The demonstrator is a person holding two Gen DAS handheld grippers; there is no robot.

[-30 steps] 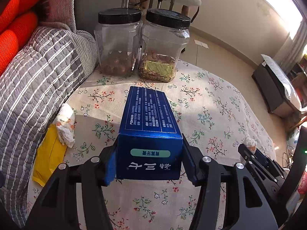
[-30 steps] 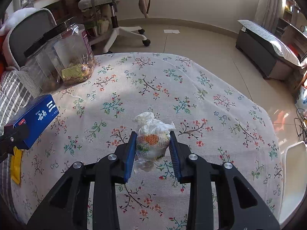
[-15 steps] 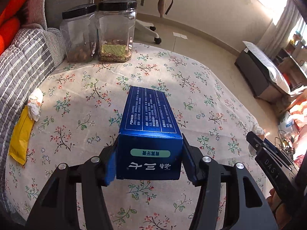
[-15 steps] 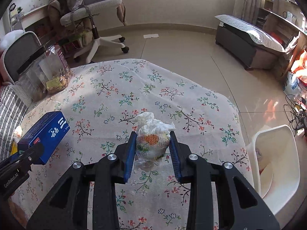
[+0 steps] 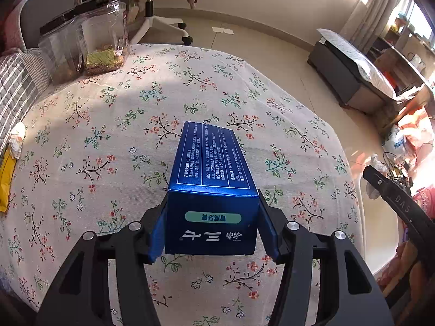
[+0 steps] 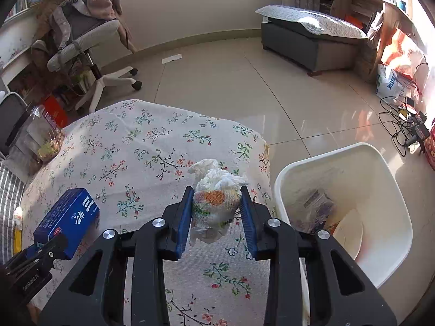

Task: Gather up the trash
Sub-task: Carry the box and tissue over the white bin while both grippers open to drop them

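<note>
My left gripper is shut on a blue carton with white print, held above the floral tablecloth. The carton also shows in the right wrist view at the lower left. My right gripper is shut on a crumpled white wrapper with orange and green print, held over the table's right edge. A white trash bin stands on the floor just right of it, with some trash inside. A crumpled tissue and a yellow packet lie at the table's left edge.
Two clear jars with black lids stand at the table's far left corner. A striped quilt lies to the left. An office chair, a grey bench and cables are on the tiled floor beyond.
Both grippers have lifted and swung right with their loads. The jars moved off to the left in view, and the white bin has come fully into the right wrist view.
</note>
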